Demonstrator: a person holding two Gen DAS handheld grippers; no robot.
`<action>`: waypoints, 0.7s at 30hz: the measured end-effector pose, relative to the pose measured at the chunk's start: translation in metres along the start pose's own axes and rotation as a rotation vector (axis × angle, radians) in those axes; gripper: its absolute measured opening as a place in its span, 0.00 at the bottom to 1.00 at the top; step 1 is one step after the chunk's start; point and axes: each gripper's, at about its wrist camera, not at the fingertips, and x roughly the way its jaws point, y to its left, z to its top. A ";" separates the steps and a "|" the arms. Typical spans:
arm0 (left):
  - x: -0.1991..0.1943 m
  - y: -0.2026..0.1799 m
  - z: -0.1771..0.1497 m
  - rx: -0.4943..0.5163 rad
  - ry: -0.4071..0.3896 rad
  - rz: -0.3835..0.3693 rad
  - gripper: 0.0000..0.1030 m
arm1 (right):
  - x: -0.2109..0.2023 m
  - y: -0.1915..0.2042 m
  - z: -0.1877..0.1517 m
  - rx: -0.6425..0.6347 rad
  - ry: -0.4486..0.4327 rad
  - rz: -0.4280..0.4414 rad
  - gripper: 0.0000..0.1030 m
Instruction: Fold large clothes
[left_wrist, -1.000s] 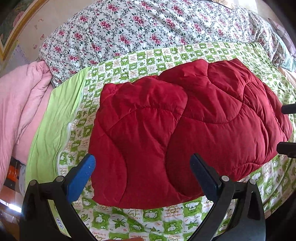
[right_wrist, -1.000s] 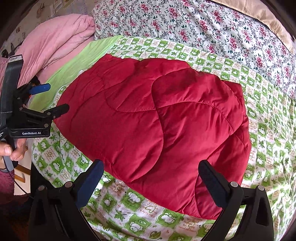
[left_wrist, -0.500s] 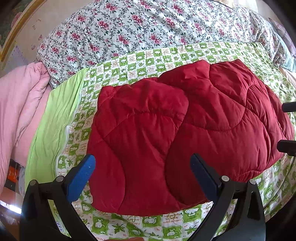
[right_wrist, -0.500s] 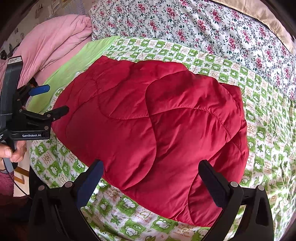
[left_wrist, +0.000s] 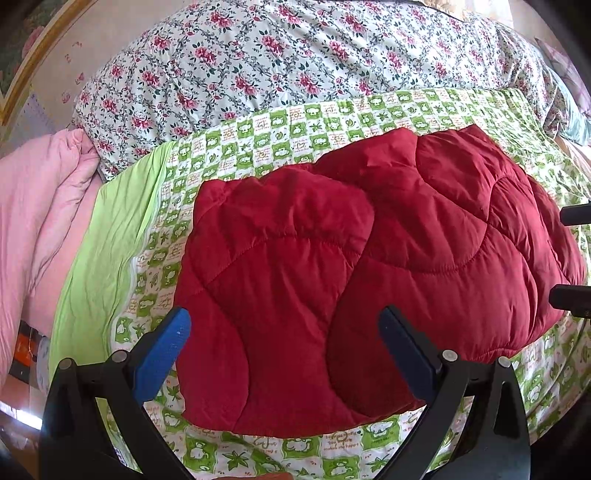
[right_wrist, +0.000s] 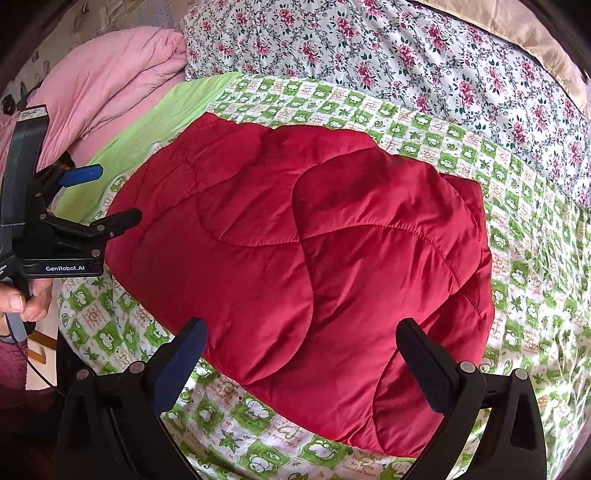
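Red quilted jacket (left_wrist: 362, 273) lies folded into a compact bundle on the green checked bedsheet (right_wrist: 517, 229). Left gripper (left_wrist: 284, 332) and right gripper (right_wrist: 301, 341) hover at its near edge, fingers wide, holding nothing. Judged: final fold; next needs both gripping that edge.

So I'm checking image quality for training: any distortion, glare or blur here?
Left wrist view: fisheye bends the green sheet, dark corners, red jacket sharp. Right wrist view: same curving, even daylight, no glare, jacket stitching crisp.
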 end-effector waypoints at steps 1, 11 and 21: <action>-0.001 -0.001 0.000 -0.001 -0.001 0.000 0.99 | -0.001 0.000 0.000 -0.002 -0.002 -0.001 1.00; -0.006 0.000 -0.002 -0.003 -0.014 0.010 0.99 | -0.006 0.001 0.000 -0.003 -0.012 -0.006 1.00; -0.013 0.001 -0.002 -0.002 -0.034 0.014 0.99 | -0.012 0.004 -0.002 -0.010 -0.020 -0.010 1.00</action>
